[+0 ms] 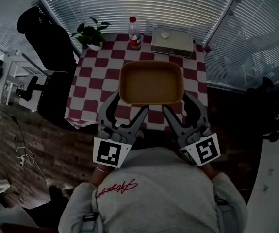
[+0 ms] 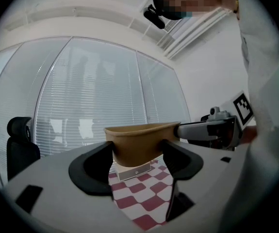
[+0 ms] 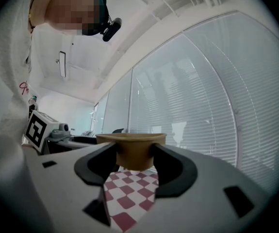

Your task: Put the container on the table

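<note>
A tan rectangular container (image 1: 151,83) hangs in the air over the near edge of the red-and-white checked table (image 1: 88,93). My left gripper (image 1: 127,106) is shut on its near left corner, and my right gripper (image 1: 175,106) is shut on its near right corner. In the left gripper view the container (image 2: 138,142) sits pinched between both dark jaws of my left gripper (image 2: 138,157), with the right gripper's arm behind it. In the right gripper view the container (image 3: 132,152) fills the gap between the jaws of my right gripper (image 3: 134,161). The container is empty and level.
On the table's far side stand a red-capped bottle (image 1: 134,33), a potted plant (image 1: 91,34) and a white box (image 1: 172,41). A black office chair (image 1: 49,47) stands left of the table. Blinds cover the windows behind it.
</note>
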Motion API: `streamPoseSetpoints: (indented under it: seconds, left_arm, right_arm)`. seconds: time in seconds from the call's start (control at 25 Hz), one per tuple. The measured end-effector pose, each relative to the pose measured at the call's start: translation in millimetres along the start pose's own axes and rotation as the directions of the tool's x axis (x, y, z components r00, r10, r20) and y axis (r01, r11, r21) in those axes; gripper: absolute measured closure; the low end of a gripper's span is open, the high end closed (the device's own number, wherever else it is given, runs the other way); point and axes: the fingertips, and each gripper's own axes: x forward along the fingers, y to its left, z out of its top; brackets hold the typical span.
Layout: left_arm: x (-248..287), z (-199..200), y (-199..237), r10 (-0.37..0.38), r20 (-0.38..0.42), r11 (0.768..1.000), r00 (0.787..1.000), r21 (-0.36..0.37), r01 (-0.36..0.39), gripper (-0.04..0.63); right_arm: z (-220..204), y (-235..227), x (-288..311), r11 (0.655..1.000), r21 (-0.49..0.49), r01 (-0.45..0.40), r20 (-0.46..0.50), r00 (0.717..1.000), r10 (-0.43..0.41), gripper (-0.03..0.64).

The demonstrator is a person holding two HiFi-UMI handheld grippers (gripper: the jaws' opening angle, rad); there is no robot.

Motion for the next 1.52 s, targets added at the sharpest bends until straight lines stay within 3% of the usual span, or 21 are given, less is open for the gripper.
streamPoseSetpoints:
  seconds: [0.84,1.52]
  left_arm:
    - [56.2,-9.4,71.9,-0.059,0.013,0.998,0.998,0.005,0.059,0.268]
    - [66.5,-24.5,88.5,-0.099,0.004,0.995,0.995,0.001,0.099,0.268]
  right_arm:
    - [-10.3,-29.7,79.9,0.998,-0.005,0.055,0.009,0.998,-0.055,0.382]
    - [-24.4,-31.3,95.7,0.995,-0.018,0.096,-0.004,0.995,-0.096,0.382]
